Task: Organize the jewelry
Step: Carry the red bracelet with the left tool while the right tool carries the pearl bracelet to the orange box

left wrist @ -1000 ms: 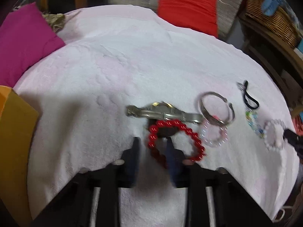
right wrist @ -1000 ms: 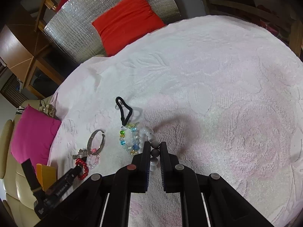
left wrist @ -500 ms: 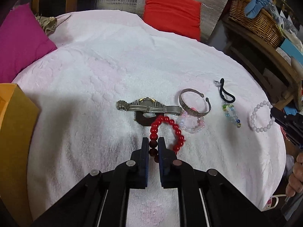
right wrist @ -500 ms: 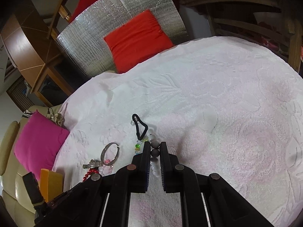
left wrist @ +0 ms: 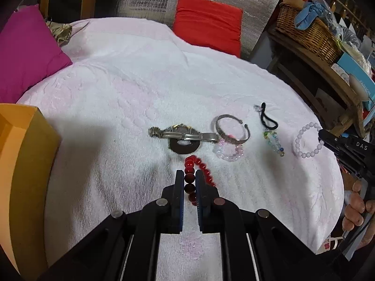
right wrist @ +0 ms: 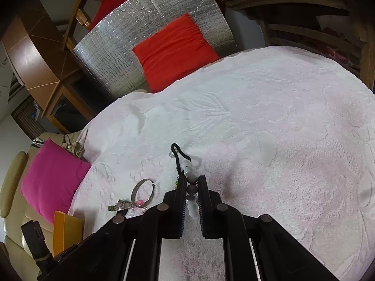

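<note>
Open towel [left wrist: 131, 93] spreads beyond the jewelry row; the orange box [left wrist: 23, 164] blocks the left edge.

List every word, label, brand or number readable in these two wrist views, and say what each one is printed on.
"DAS": white letters on the black body of the right gripper, at the right edge of the left wrist view; more letters may be cut off.
"FASHION": likely reading of sideways print on the teal box on the wooden shelf; small and uncertain.
Watch dial: too small to read.
Right wrist view: no legible text.
</note>
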